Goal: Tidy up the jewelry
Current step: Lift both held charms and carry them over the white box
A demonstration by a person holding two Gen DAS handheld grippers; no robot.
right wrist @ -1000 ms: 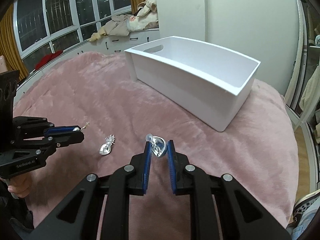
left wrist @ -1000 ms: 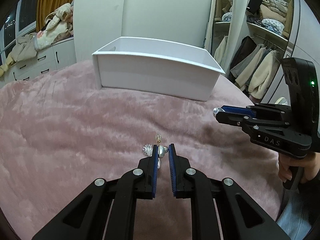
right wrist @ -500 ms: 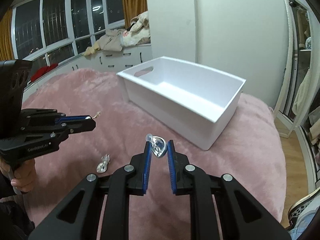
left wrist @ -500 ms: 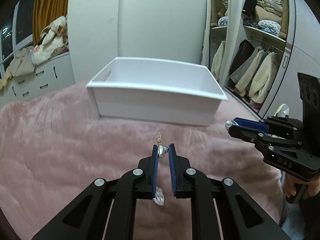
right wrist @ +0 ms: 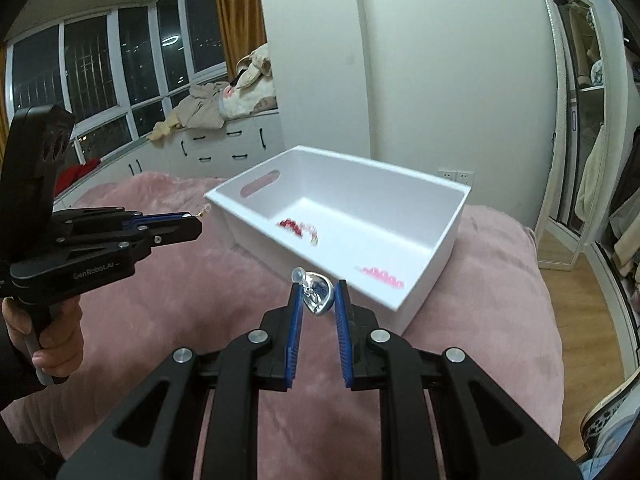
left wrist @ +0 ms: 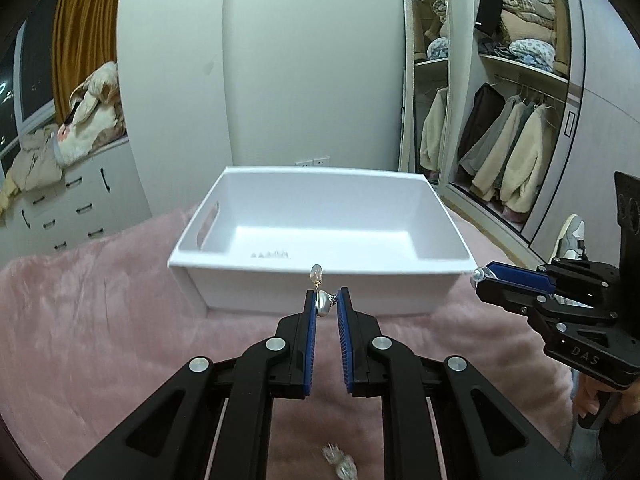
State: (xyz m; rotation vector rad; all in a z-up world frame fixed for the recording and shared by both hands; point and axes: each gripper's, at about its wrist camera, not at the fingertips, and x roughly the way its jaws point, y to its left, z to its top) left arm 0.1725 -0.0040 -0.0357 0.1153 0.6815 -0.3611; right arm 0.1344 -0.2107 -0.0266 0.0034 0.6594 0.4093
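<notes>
Both earrings are travelling to the white bin (left wrist: 320, 276) at twelve o'clock: the left hand-held gripper (left wrist: 327, 305) is pinching a pearl earring (left wrist: 322, 305), the right hand-held gripper (right wrist: 318, 294) a silver earring (right wrist: 317, 295). Next, each needs releasing above the bin.

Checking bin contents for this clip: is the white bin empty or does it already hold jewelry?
Not empty: the white bin holds a red piece and a pink beaded piece on its floor.

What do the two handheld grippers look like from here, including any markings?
Both are matte black linkage frames with silver pivot pins and ribbed blue pads on the fingers. The left gripper reads "GenRobot.AI" on its side; the right gripper reads "DAS". Each has a pistol-style handle and a black camera block. No cables show.
</notes>
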